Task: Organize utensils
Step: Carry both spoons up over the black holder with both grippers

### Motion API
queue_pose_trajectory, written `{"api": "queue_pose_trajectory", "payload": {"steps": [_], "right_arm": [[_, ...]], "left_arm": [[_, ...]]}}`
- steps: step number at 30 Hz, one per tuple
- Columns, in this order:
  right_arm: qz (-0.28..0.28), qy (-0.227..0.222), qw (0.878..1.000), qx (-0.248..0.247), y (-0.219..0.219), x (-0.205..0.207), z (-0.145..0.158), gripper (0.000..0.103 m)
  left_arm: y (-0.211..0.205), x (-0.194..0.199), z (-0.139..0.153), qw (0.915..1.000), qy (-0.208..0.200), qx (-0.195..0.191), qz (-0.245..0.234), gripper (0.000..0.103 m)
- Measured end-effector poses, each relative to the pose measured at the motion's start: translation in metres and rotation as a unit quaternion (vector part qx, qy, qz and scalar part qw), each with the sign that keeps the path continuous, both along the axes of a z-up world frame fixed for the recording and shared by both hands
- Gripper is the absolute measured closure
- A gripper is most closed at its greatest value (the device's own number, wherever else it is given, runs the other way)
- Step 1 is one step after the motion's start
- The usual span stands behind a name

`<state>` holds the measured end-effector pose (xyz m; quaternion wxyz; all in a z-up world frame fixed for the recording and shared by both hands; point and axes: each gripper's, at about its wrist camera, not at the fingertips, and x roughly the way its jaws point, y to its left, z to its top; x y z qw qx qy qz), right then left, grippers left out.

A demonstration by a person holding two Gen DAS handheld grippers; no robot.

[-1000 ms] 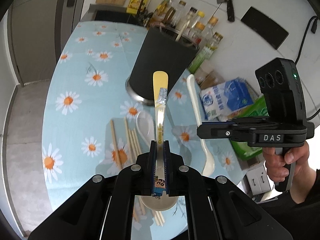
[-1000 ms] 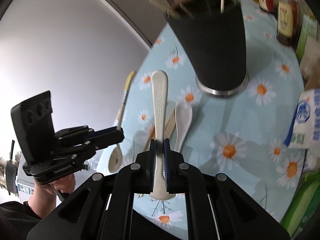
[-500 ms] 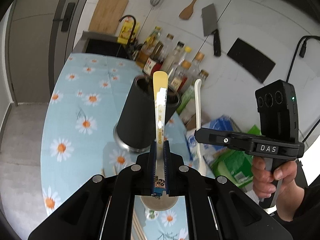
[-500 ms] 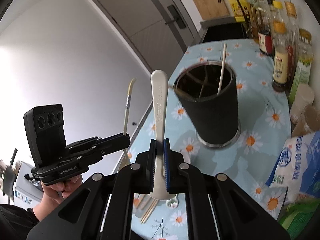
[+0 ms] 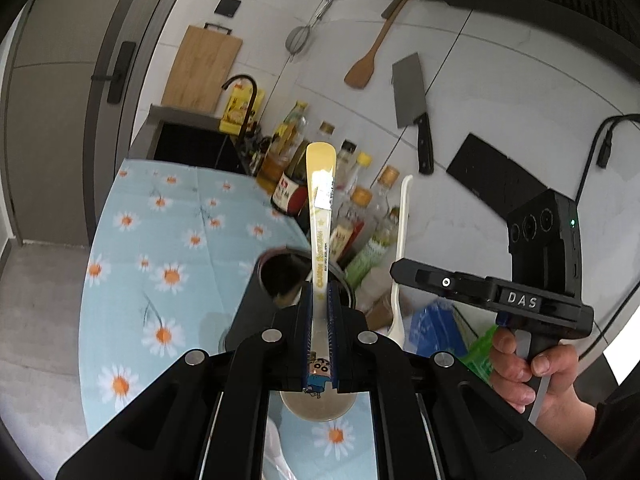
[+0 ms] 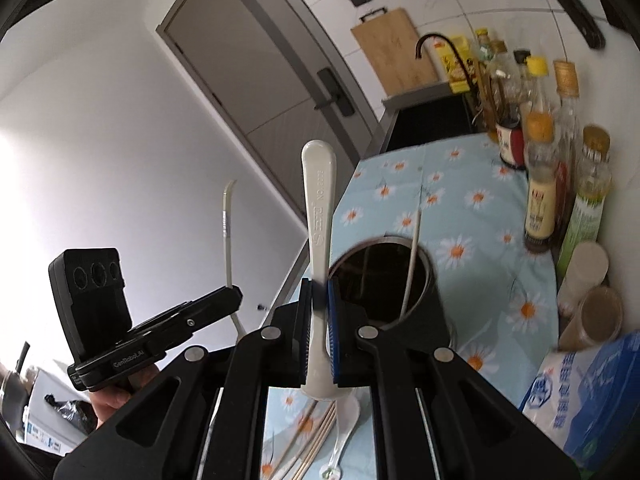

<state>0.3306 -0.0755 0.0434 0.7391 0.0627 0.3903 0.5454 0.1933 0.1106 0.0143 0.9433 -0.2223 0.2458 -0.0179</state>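
Left wrist, grip: left gripper (image 5: 319, 328) clamps the yellow spoon (image 5: 320, 216), handle up, above the black holder (image 5: 256, 300) on the daisy tablecloth (image 5: 168, 248).
Left wrist, risk: handle-first, the spoon may catch the holder's rim or slip.
Left wrist, hidden: holder's base.
Right wrist, grip: right gripper (image 6: 319, 332) pinches the white spoon (image 6: 319, 208) beside the holder's mouth.
Right wrist, risk: both spoons could collide over one opening.
Right wrist, hidden: chopsticks (image 6: 316, 444) and the ceramic spoon (image 6: 344, 424), cut off near the tablecloth's near edge.
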Motion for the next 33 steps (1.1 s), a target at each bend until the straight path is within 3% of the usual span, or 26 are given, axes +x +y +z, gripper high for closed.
{"api": "queue_pose_trajectory", "payload": {"steps": [13, 25, 33], "right_arm": [[-0.043, -0.027, 0.998, 0.031, 0.016, 0.029, 0.012, 0.094], [-0.068, -0.020, 0.997, 0.024, 0.027, 0.046, -0.002, 0.094], [-0.071, -0.013, 0.997, 0.006, 0.033, 0.046, -0.016, 0.094]], "left_arm": [[0.017, 0.050, 0.013, 0.9992, -0.039, 0.010, -0.005, 0.097], [0.025, 0.082, -0.005, 0.9982, -0.055, 0.001, -0.022, 0.097], [0.025, 0.095, -0.024, 0.9986, -0.040, 0.001, -0.035, 0.097]]}}
